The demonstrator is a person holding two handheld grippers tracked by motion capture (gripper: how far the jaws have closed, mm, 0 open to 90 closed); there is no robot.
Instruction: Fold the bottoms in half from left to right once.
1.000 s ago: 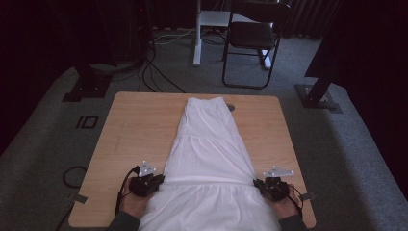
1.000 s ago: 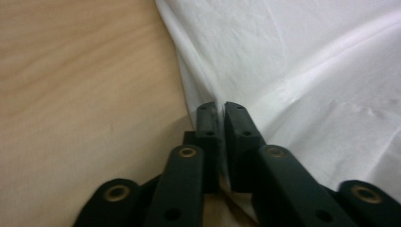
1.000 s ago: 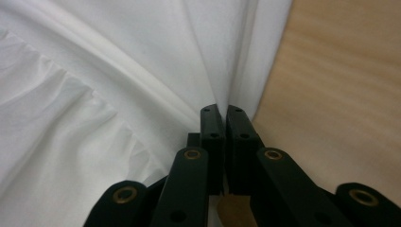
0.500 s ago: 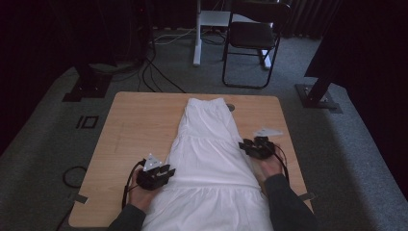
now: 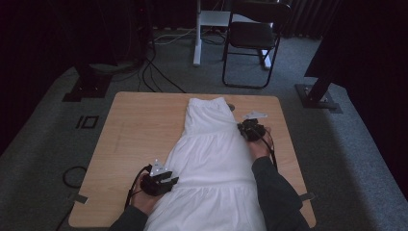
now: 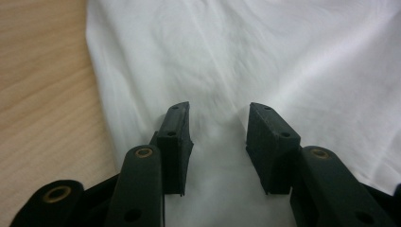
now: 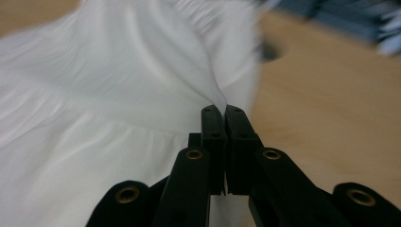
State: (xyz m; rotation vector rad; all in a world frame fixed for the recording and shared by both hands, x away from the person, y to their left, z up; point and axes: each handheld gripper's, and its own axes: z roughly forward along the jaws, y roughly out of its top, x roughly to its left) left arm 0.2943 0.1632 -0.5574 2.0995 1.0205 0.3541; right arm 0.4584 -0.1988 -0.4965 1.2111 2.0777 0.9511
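While the white dress [image 5: 211, 163] lies flat along the table [image 5: 130, 139], right gripper [image 7: 224, 109] pinches its right edge; left gripper [image 6: 218, 125], just been opening, straddles left edge. Folding barely begun.

Black folding chair [image 5: 252, 41] (behind the wooden table [image 5: 139, 130]), floor cables [image 5: 154, 72] alongside

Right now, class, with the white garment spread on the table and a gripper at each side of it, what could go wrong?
1. The right gripper pinches only a thin edge of the white garment; it may slip out.
2. The left gripper, its jaws just opening, stands open over the cloth, holding nothing; a one-sided pull could skew or bunch it.
3. The hem overhangs the table and might slide off.
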